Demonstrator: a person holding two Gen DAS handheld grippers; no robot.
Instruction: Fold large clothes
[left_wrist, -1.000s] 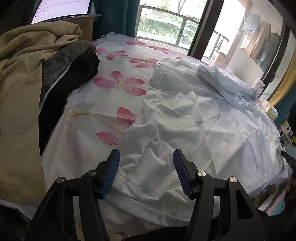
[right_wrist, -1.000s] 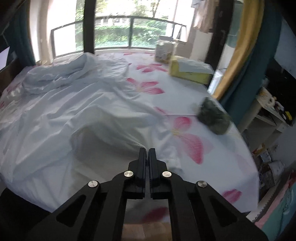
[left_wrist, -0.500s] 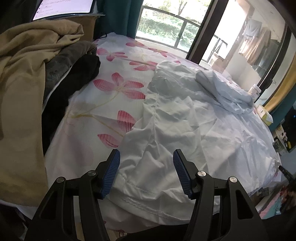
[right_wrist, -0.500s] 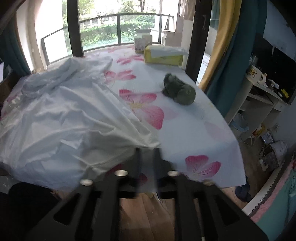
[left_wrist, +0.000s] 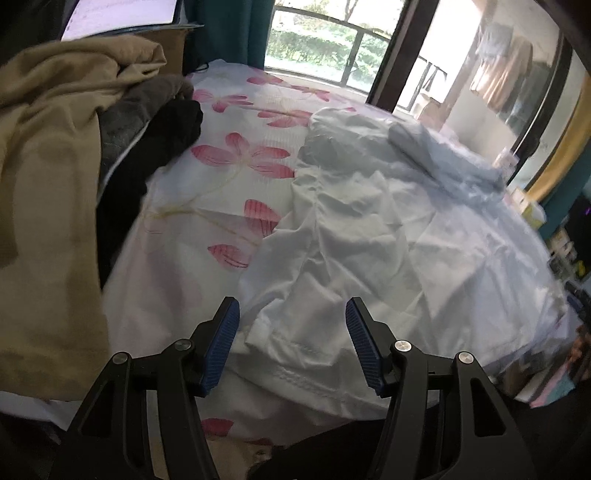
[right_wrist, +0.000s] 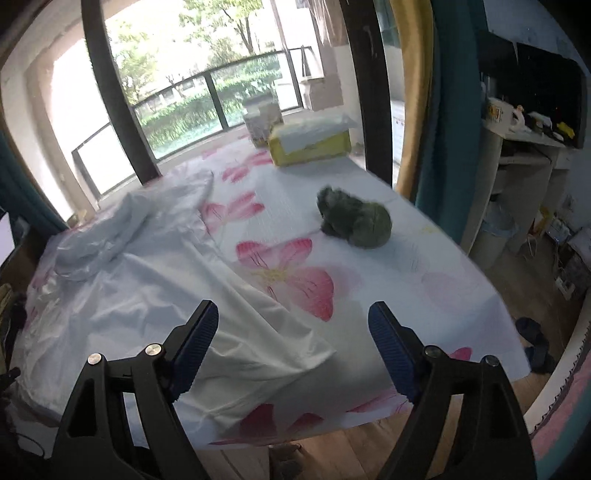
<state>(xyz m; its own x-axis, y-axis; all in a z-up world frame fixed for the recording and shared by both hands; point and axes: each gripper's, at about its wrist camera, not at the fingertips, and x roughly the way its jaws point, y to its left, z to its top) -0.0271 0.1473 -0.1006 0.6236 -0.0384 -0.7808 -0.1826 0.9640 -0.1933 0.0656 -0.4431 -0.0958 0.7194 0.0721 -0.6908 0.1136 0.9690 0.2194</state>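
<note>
Fingers (right_wrist: 195, 336) opening, white garment (right_wrist: 155, 295) lying between them.

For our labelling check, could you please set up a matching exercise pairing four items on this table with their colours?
Things:
1. garment
2. tissue box
3. plush toy
4. jacket

Colours:
A. dark green
B. tan
C. white
D. yellow

Pairs: 1-C, 2-D, 3-A, 4-B

A beige garment (left_wrist: 48, 221) runs off the frame at nine o'clock; shelf clutter (right_wrist: 532, 122) at two o'clock is too small to identify.
</note>
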